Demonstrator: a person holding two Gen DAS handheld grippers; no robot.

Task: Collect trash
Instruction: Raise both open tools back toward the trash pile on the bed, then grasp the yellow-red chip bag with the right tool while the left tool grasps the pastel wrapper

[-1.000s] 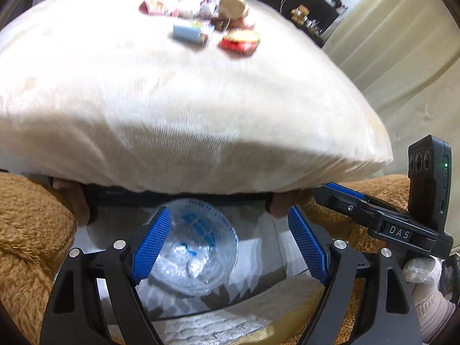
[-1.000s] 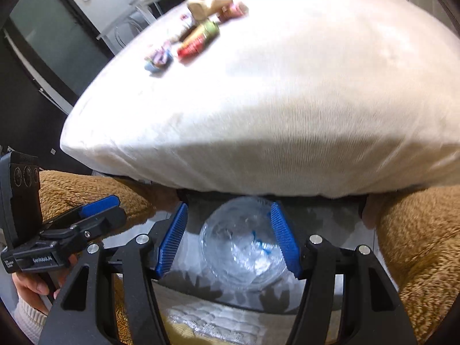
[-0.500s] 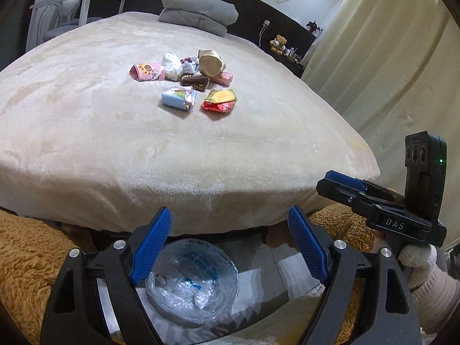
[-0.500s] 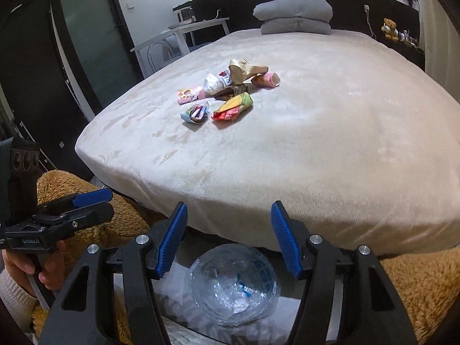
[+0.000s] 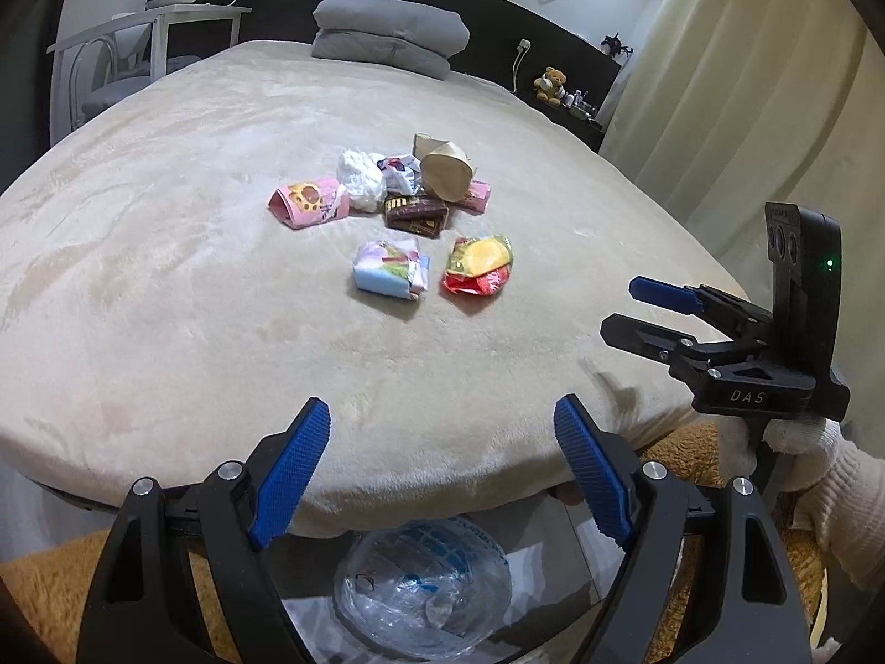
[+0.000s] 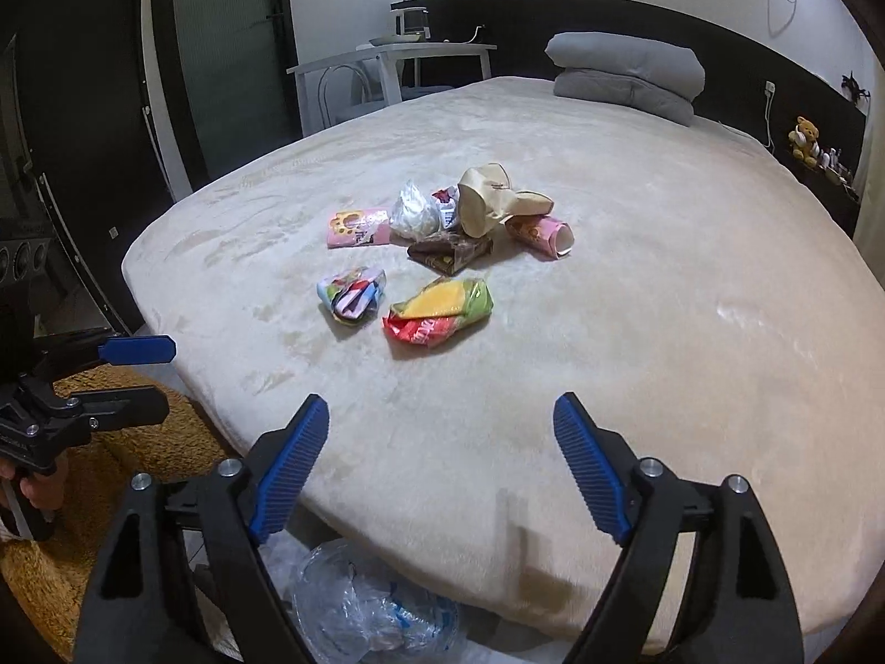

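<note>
Several pieces of trash lie in a cluster on the beige bed (image 5: 166, 299): a red-yellow snack bag (image 5: 478, 265) (image 6: 440, 310), a light blue wrapper (image 5: 390, 268) (image 6: 351, 293), a pink packet (image 5: 308, 202) (image 6: 357, 227), a brown wrapper (image 5: 416, 214), a crumpled paper bag (image 5: 447, 171) (image 6: 487, 199) and a white wad (image 5: 360, 180). A clear plastic-lined bin (image 5: 423, 592) (image 6: 365, 614) sits on the floor below the bed edge. My left gripper (image 5: 440, 473) is open and empty above the near bed edge. My right gripper (image 6: 437, 470) is open and empty, also short of the trash.
Grey folded pillows (image 5: 387, 36) lie at the head of the bed. A white desk and chair (image 6: 387, 72) stand to the left, curtains (image 5: 746, 83) to the right. A brown fuzzy rug (image 6: 110, 442) covers the floor by the bed.
Both grippers have risen from low over the bin to above the bed edge, so the bed top and trash now show in full. Both jaws stay open.
</note>
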